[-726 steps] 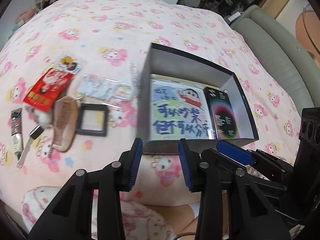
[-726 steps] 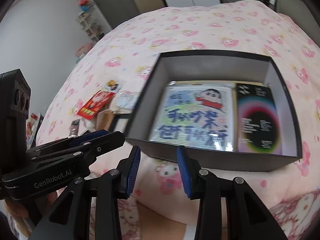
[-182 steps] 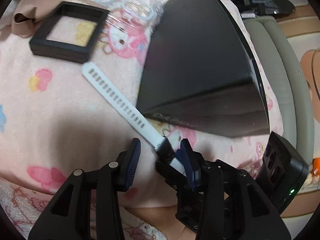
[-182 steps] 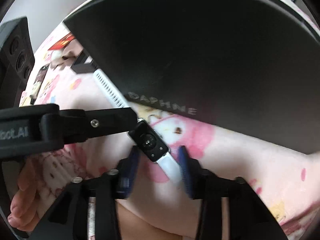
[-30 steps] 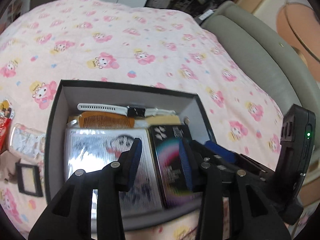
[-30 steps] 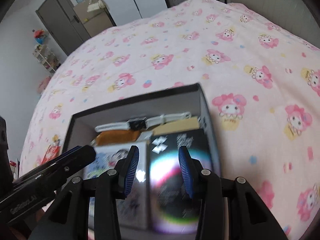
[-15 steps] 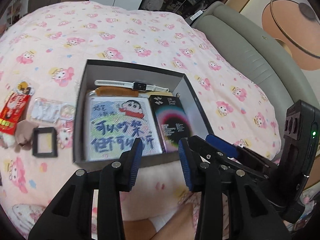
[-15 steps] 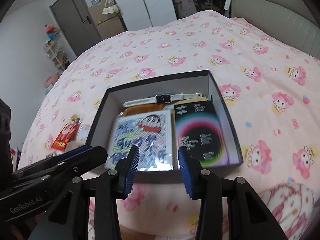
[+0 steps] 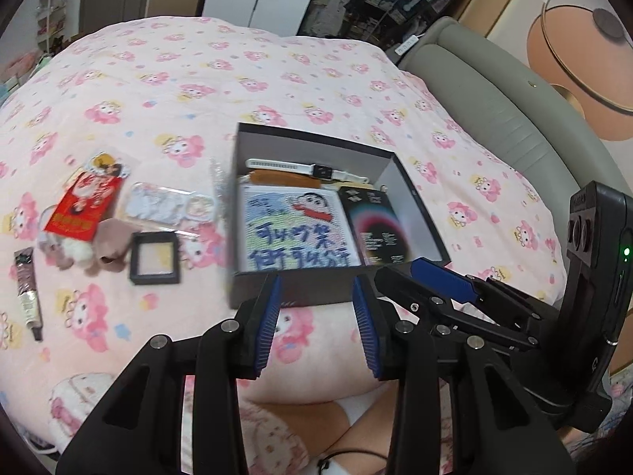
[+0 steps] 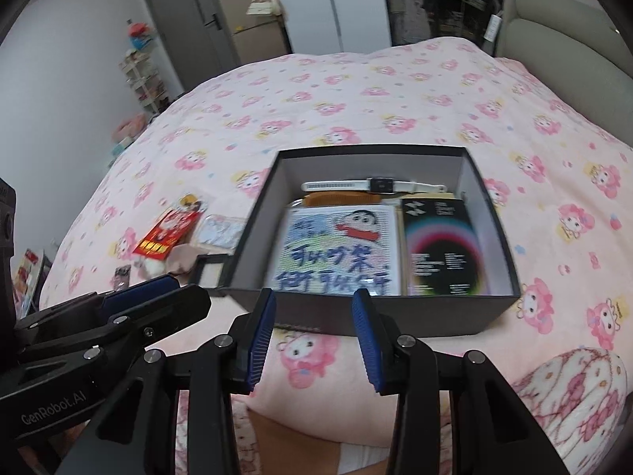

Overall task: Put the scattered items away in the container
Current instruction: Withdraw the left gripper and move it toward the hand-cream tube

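A black box [image 9: 308, 291] [image 10: 379, 312] sits on the pink bedspread. Inside lie a white watch [image 9: 304, 168] [image 10: 376, 186], a brown comb [image 9: 285, 178] [image 10: 340, 199], a cartoon picture [image 9: 292, 229] [image 10: 336, 253] and a black booklet [image 9: 376, 229] [image 10: 443, 253]. Left of the box lie a small black frame [image 9: 155, 253], a red packet [image 9: 85, 206] [image 10: 168, 233], a clear case [image 9: 166, 204], a plush toy [image 9: 85, 251] and a tube [image 9: 27, 293]. My left gripper [image 9: 316, 324] and right gripper [image 10: 314, 334] hover open and empty over the bed, near the box's front wall.
The grey padded headboard [image 9: 514, 118] runs along the right. A cupboard and shelves [image 10: 150, 75] stand beyond the bed's far side. The person's leg [image 9: 356, 439] shows below the grippers. The right gripper's body [image 9: 593, 316] sits at the left wrist view's right edge.
Both grippers have drawn back and up from over the box, so the whole box and the scattered items to its left have come into view. The jaws kept the same gap.
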